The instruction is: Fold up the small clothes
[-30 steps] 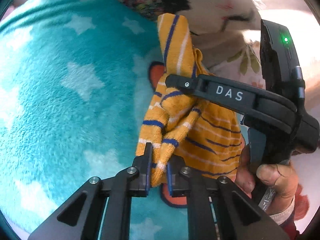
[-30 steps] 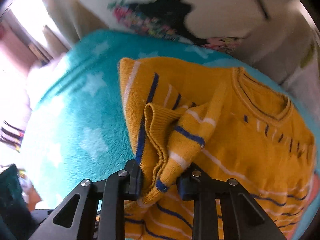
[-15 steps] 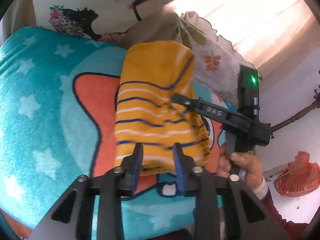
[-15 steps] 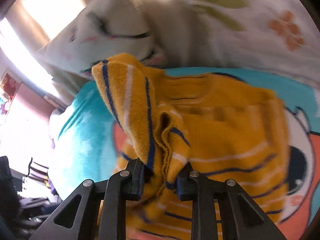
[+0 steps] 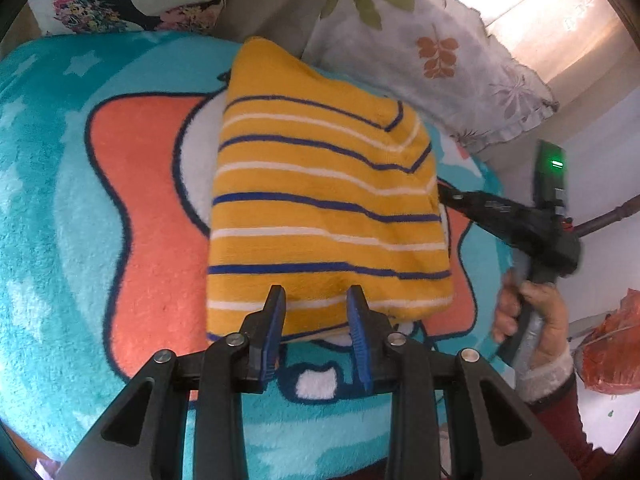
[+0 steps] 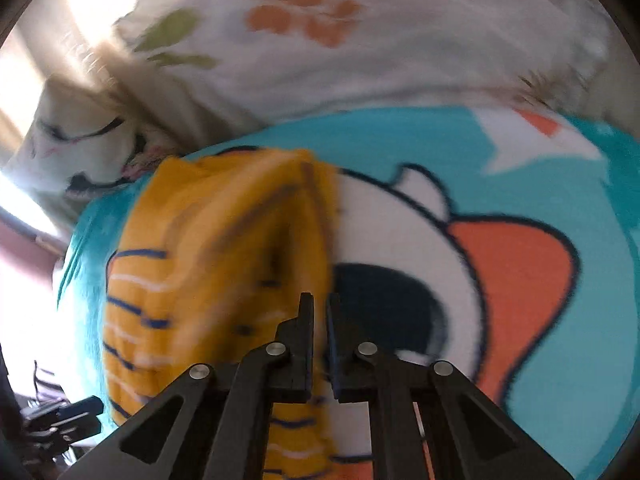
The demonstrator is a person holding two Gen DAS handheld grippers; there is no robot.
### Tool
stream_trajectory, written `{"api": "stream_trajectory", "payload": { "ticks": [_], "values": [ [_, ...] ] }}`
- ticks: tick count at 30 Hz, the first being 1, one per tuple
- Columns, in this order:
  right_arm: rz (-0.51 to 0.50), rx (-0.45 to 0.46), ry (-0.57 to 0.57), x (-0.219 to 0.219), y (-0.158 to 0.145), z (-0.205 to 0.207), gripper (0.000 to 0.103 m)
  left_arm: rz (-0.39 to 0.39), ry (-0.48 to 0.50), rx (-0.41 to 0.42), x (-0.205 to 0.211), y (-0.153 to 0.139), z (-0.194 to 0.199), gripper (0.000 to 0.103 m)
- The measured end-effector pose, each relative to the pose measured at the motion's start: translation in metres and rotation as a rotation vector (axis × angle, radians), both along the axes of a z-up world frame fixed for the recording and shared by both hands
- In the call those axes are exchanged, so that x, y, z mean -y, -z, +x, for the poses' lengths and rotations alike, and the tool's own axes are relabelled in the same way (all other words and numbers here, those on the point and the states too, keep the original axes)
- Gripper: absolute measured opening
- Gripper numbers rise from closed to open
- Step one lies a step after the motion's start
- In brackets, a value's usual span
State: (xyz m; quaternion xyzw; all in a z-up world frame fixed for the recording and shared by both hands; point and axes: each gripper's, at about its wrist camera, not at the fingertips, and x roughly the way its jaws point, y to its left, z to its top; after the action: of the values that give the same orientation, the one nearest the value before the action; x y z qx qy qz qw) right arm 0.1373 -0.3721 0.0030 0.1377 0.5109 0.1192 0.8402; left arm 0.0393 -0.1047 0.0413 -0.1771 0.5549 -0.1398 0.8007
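Note:
A small yellow sweater [image 5: 320,216] with blue and white stripes lies folded into a flat block on the teal cartoon blanket [image 5: 60,240]. My left gripper [image 5: 316,300] is open, its blue pads at the sweater's near edge with nothing clamped. My right gripper [image 5: 444,196] shows at the sweater's right edge, held by a hand [image 5: 532,316]. In the blurred right wrist view the right gripper [image 6: 320,308] has its jaws nearly together and empty, beside the sweater [image 6: 208,280].
Floral and printed pillows [image 5: 420,52] lie along the blanket's far side. An orange-red bag [image 5: 612,356] sits to the right, off the bed. The blanket [image 6: 540,280] spreads to the right of the sweater. The left gripper [image 6: 60,420] shows at lower left.
The sweater was held up bunched in both grippers; now it lies folded flat. My left gripper has opened and let go. My right gripper has let go and pulled back to the right edge.

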Motion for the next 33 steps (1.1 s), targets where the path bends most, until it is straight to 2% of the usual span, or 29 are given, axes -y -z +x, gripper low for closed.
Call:
{"api": "stream_trajectory", "payload": {
  "ticks": [2, 4, 5, 6, 7, 10, 13, 14, 15, 17, 20, 23, 26, 30, 33],
  "values": [
    [0.104, 0.015, 0.020, 0.020, -0.005, -0.004, 0.010, 0.005, 0.000, 0.008, 0.006, -0.002, 0.001, 0.033],
    [0.211, 0.041, 0.010, 0.030, -0.016, -0.010, 0.026, 0.010, -0.003, 0.009, 0.010, 0.000, 0.003, 0.037],
    [0.256, 0.050, 0.000, 0.032, -0.019, -0.012, 0.048, 0.018, -0.006, 0.009, 0.012, 0.000, 0.006, 0.039],
    [0.293, 0.054, -0.011, 0.033, -0.020, -0.013, 0.062, 0.030, -0.007, 0.010, 0.013, 0.000, 0.007, 0.040],
    [0.341, 0.053, -0.031, 0.026, -0.019, -0.016, 0.063, 0.048, -0.010, 0.016, 0.015, -0.001, 0.008, 0.041],
    [0.397, 0.008, -0.093, -0.010, -0.003, -0.013, 0.063, 0.115, -0.015, 0.051, 0.019, -0.009, 0.009, 0.045],
    [0.378, -0.019, -0.137, -0.039, 0.010, -0.008, 0.062, 0.184, -0.024, 0.091, 0.023, -0.017, 0.010, 0.053],
    [0.380, -0.022, -0.149, -0.048, 0.013, -0.005, 0.044, 0.209, -0.029, 0.099, 0.024, -0.019, 0.010, 0.056],
    [0.380, -0.026, -0.162, -0.055, 0.017, -0.002, 0.023, 0.237, -0.034, 0.105, 0.025, -0.021, 0.010, 0.057],
    [0.420, -0.035, -0.179, -0.061, 0.020, 0.003, 0.022, 0.288, -0.044, 0.112, 0.026, -0.025, 0.010, 0.058],
    [0.456, 0.004, -0.165, -0.041, 0.007, -0.001, 0.021, 0.348, -0.054, 0.121, 0.027, -0.028, 0.011, 0.063],
    [0.398, 0.047, -0.138, -0.021, -0.004, -0.010, 0.021, 0.375, -0.056, 0.135, 0.029, -0.028, 0.014, 0.070],
    [0.307, 0.037, -0.095, -0.005, 0.005, -0.011, 0.021, 0.376, -0.045, 0.111, 0.032, -0.017, 0.021, 0.071],
    [0.290, 0.004, -0.077, -0.002, 0.030, -0.008, 0.026, 0.390, -0.023, 0.042, 0.038, 0.013, 0.032, 0.071],
    [0.267, 0.017, -0.065, -0.001, 0.032, -0.009, 0.030, 0.355, -0.027, -0.025, 0.038, 0.033, 0.036, 0.071]
  ]
}}
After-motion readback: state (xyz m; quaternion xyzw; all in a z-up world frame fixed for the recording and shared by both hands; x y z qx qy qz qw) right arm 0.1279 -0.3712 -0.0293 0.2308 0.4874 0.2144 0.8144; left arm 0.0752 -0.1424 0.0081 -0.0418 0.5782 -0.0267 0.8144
